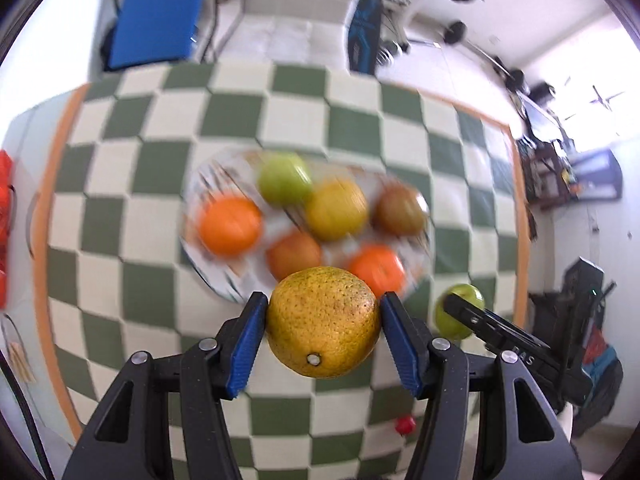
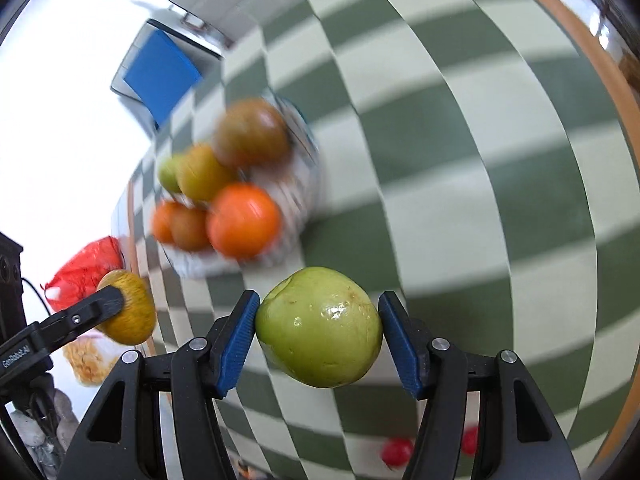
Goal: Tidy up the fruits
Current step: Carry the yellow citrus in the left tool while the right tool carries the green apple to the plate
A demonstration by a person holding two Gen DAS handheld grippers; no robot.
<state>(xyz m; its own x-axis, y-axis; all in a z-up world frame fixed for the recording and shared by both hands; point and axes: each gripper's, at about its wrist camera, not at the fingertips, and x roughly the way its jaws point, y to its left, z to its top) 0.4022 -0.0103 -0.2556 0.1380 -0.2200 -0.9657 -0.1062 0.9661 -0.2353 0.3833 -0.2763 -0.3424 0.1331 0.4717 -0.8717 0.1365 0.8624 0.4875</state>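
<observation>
My left gripper (image 1: pixel 323 312) is shut on a yellow-orange citrus fruit (image 1: pixel 323 322), held above the checked table with its stem scar facing the camera. Beyond it lies a patterned plate (image 1: pixel 208 264) with several fruits: oranges, a green apple (image 1: pixel 284 179), a yellowish one and a brownish one. My right gripper (image 2: pixel 319 326) is shut on a green apple (image 2: pixel 319 328), also lifted over the table. In the left wrist view the right gripper (image 1: pixel 464 314) and its green apple (image 1: pixel 460 318) show at the right. The left gripper's fingers (image 2: pixel 108 304) and citrus (image 2: pixel 128 308) appear at the lower left of the right wrist view.
The table wears a green-and-cream checked cloth (image 1: pixel 360 128) with an orange border. Small red fruits (image 2: pixel 397 452) lie on the cloth near the front edge. A red plastic bag (image 2: pixel 86 268) sits off the table's left side. A blue panel (image 1: pixel 160 12) stands beyond the far edge.
</observation>
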